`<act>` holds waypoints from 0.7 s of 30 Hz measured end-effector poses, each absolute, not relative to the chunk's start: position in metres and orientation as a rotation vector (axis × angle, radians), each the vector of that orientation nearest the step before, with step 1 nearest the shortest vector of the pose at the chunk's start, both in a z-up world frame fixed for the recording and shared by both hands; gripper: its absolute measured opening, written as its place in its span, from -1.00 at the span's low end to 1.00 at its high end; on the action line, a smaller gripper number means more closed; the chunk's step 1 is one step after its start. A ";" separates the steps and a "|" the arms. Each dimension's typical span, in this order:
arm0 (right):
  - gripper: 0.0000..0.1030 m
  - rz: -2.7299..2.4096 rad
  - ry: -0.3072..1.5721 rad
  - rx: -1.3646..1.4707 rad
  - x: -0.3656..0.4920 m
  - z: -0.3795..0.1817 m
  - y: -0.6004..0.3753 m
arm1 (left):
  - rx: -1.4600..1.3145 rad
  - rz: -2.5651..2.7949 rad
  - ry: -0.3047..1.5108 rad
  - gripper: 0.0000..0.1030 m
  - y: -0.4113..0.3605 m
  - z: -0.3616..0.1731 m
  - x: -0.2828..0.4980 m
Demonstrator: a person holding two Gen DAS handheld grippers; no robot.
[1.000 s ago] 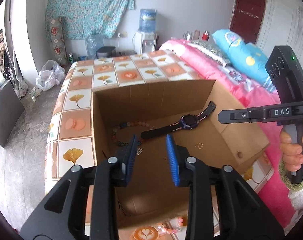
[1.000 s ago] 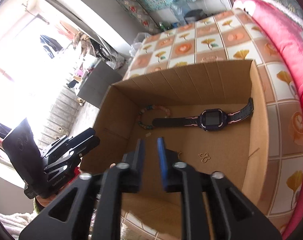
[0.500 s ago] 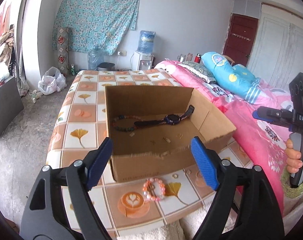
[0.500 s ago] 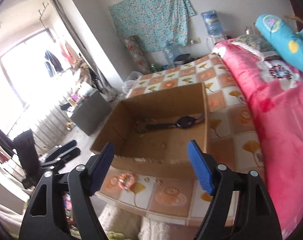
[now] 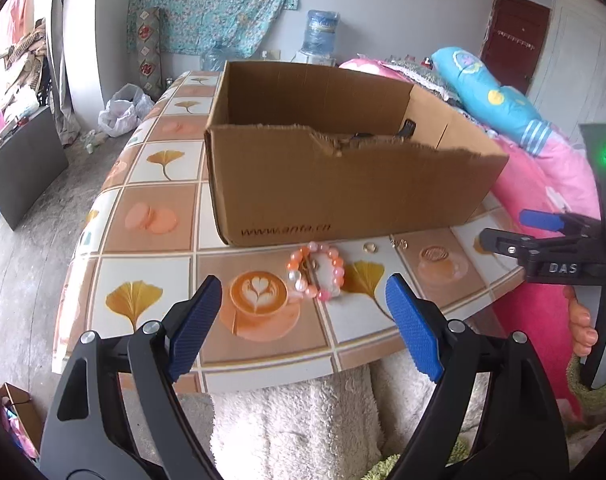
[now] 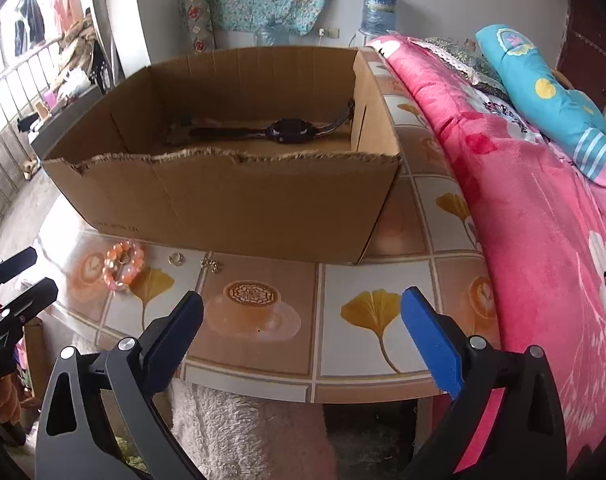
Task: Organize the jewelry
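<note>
Right wrist view is showing the box (image 6: pixel 239 196) sitting on the tiled table (image 6: pixel 387 280) with a watch (image 6: pixel 287 130) already lying inside it, along with what looks like a dark bracelet (image 6: pixel 179 128) at the strap's left end, though that is hard to make out. So part of the sorting is looking done. Outside, in front of the box wall, three pieces are waiting on the table: a pink bead bracelet (image 5: pixel 317 270), a small ring (image 5: pixel 369 246) and a little gold piece (image 5: pixel 399 243) just beside it. Both tools are hanging over the table's near edge with nothing between their fingers: the left gripper (image 5: pixel 305 320) is opening wide, aimed toward the bracelet, and the right gripper (image 6: pixel 303 328) is opening too, empty.
</note>
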State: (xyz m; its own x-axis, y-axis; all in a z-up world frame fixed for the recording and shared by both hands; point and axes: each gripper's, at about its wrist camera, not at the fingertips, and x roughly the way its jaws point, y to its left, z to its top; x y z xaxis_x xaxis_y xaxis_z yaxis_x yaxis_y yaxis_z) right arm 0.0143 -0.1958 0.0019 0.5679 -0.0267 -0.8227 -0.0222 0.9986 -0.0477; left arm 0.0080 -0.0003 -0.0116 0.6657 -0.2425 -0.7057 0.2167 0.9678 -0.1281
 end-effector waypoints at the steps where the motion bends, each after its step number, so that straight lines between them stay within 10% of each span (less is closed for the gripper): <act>1: 0.87 -0.009 0.982 -0.076 0.017 -0.005 -0.192 | -0.023 -0.254 0.803 0.56 -0.002 -0.015 0.006; 7: 0.87 -0.033 1.032 -0.109 0.033 -0.031 -0.181 | 0.005 -0.274 0.799 0.55 -0.012 -0.027 0.002; 21: 0.87 0.003 1.079 -0.024 0.051 -0.049 -0.194 | 0.268 -0.370 0.833 -0.46 -0.067 -0.049 0.029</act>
